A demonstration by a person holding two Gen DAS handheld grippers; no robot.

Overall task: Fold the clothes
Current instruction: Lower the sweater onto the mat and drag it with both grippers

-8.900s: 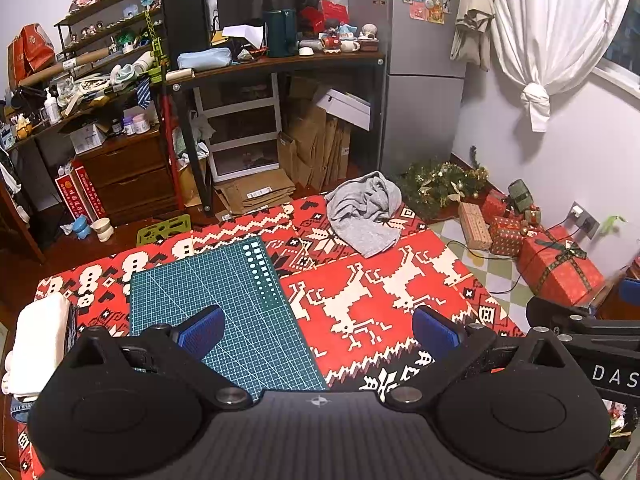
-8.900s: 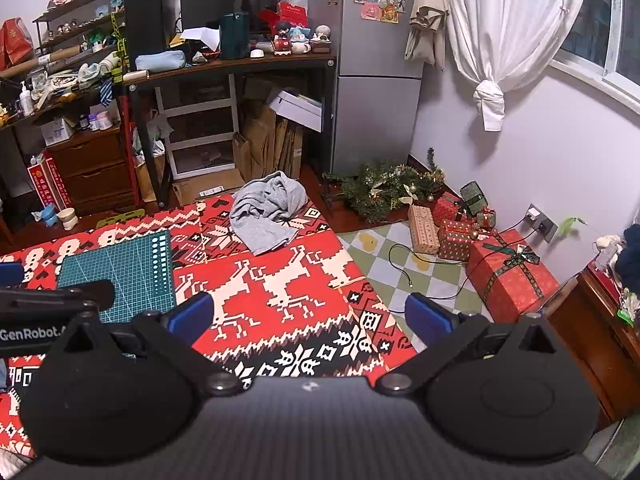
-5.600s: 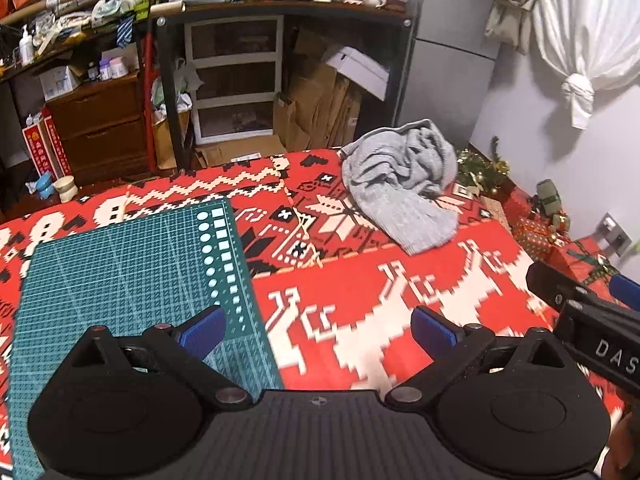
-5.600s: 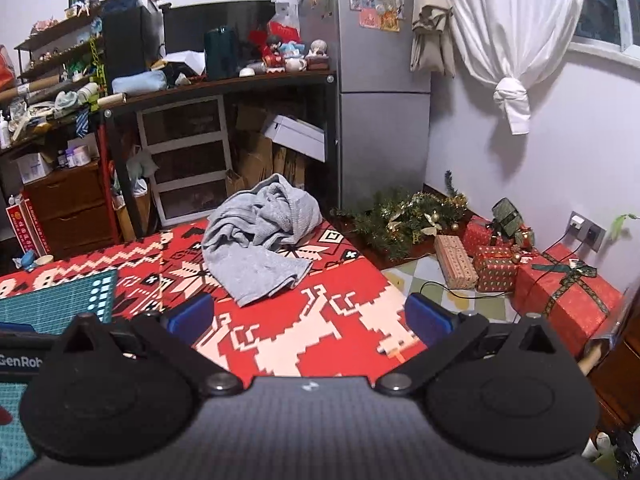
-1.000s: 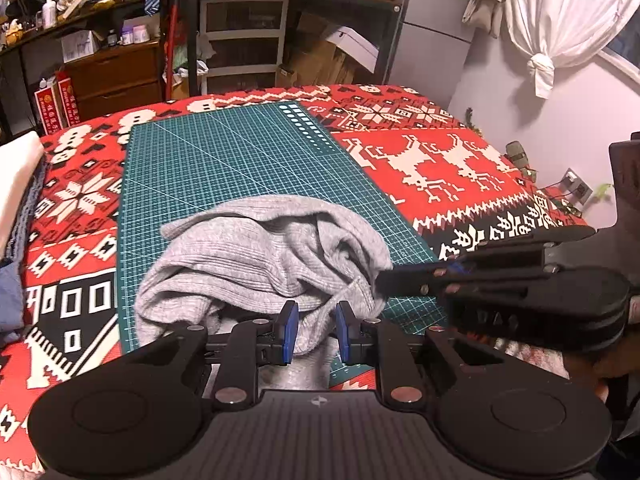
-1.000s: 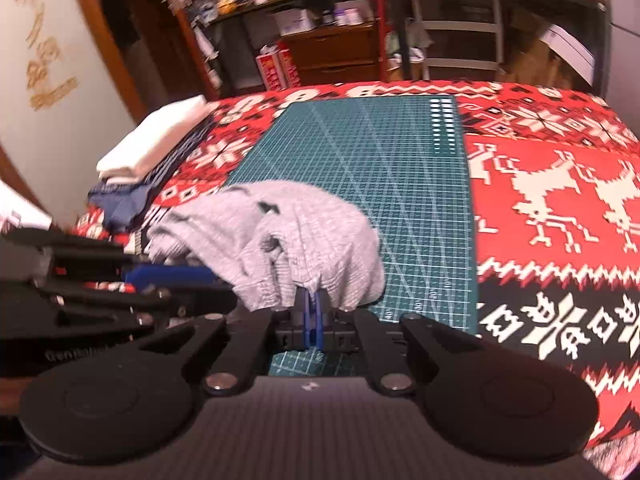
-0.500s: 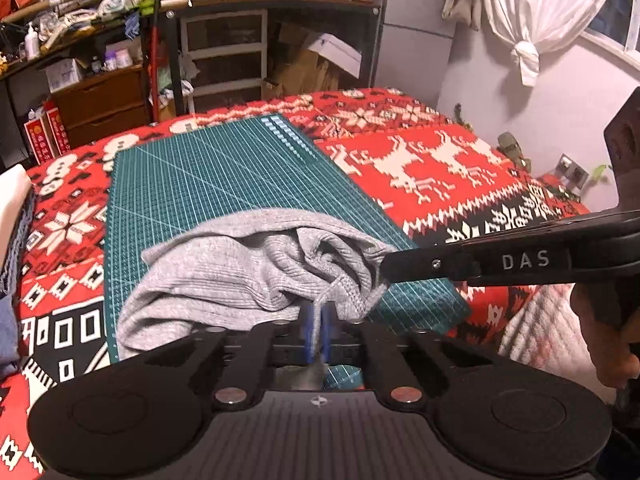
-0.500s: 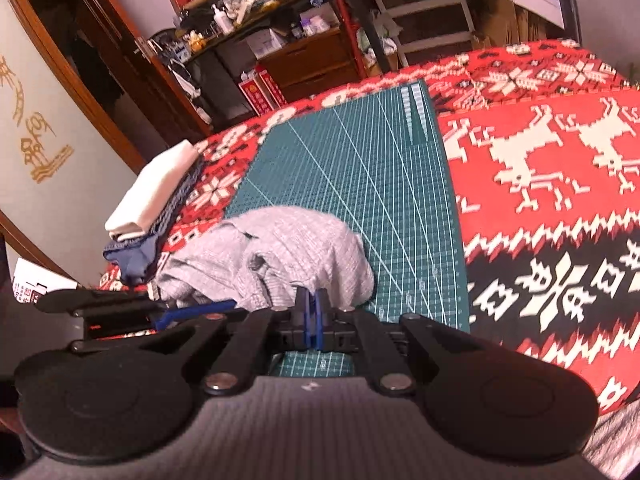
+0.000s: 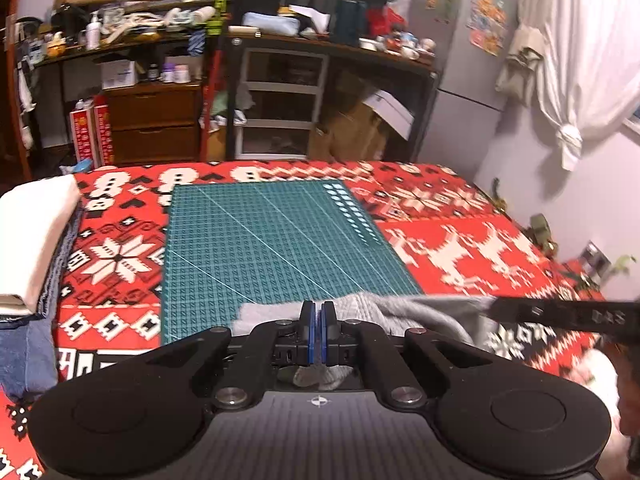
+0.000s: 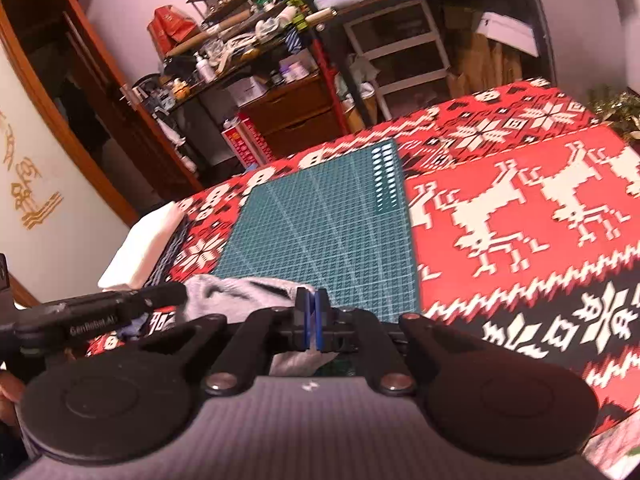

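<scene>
A grey knit garment is stretched across the near edge of the green cutting mat. My left gripper is shut on its edge, with cloth showing under the blue pads. In the right wrist view the same grey garment bunches at the mat's near corner, and my right gripper is shut on it. The mat beyond lies bare. Most of the garment is hidden below both gripper bodies.
A red patterned blanket covers the surface. Folded white and blue clothes are stacked at the left edge. Shelves, drawers and boxes stand behind; a fridge and curtain are at the right. The other gripper's arm crosses at right.
Both grippers have risen and pulled apart, drawing the grey garment from a heap into a low stretched band at the mat's near edge. Both views now look higher into the room.
</scene>
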